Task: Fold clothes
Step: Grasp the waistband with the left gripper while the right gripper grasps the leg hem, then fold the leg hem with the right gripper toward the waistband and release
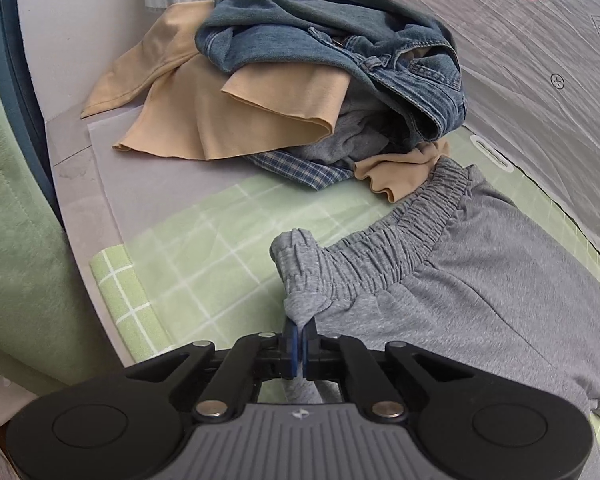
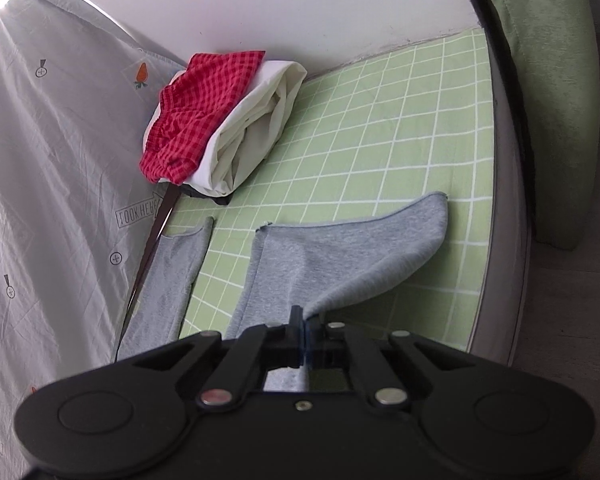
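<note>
Grey sweatpants (image 1: 480, 280) lie across the green checked sheet (image 1: 188, 264). Left gripper (image 1: 299, 330) pinched tight on the elastic waistband corner, lifted. Right gripper (image 2: 303, 320) clamped on one leg's side edge, cloth tented. Unfolded pile, jeans (image 1: 332, 48) on top, just beyond waistband. Red checked shorts (image 2: 196, 116) on a white folded stack by the wall. Bare sheet right of the legs.

Grey trousers (image 1: 480, 280), green checked sheet (image 2: 380, 128), red gingham shorts (image 2: 196, 120)
</note>
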A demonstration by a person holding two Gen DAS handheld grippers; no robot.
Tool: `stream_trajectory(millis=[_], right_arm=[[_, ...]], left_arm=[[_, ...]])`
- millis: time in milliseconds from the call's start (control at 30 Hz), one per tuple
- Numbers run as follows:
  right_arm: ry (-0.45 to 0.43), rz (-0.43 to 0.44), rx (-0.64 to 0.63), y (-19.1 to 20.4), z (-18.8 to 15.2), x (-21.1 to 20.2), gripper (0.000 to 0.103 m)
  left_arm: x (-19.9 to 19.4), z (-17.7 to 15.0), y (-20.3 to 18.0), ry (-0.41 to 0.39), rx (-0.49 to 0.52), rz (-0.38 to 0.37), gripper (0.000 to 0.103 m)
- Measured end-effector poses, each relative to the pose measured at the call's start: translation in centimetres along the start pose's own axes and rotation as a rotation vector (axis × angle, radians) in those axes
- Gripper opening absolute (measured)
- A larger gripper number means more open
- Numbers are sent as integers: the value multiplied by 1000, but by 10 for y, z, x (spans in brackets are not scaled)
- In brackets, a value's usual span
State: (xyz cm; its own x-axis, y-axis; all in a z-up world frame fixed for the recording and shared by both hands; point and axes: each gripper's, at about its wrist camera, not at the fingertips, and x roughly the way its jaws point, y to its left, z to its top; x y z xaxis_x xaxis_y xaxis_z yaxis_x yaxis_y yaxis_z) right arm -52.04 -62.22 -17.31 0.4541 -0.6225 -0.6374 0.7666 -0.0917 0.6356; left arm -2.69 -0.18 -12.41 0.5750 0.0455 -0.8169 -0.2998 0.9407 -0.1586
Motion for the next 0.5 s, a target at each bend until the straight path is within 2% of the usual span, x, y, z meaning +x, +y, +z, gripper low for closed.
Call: stream_trajectory(millis=[133,233,367,433,500], right_arm=[[-17,27,1,7,12,-11,1],[-44,72,-14,18,24,-17,1],[-33,75,-54,32,32,0,1],[-4,59,-31,34,33,13,1],[-5,88,-13,39,37,17,1]], left_arm=[[-29,7,12,-39,-86,1,2],[-49,15,8,-80,-109,-21,2],[-44,15,-5,-75,-131,-23,2],[-41,14,-9,-62,-169,-28,2],[-46,16,-13,-79,-182,-57,2]])
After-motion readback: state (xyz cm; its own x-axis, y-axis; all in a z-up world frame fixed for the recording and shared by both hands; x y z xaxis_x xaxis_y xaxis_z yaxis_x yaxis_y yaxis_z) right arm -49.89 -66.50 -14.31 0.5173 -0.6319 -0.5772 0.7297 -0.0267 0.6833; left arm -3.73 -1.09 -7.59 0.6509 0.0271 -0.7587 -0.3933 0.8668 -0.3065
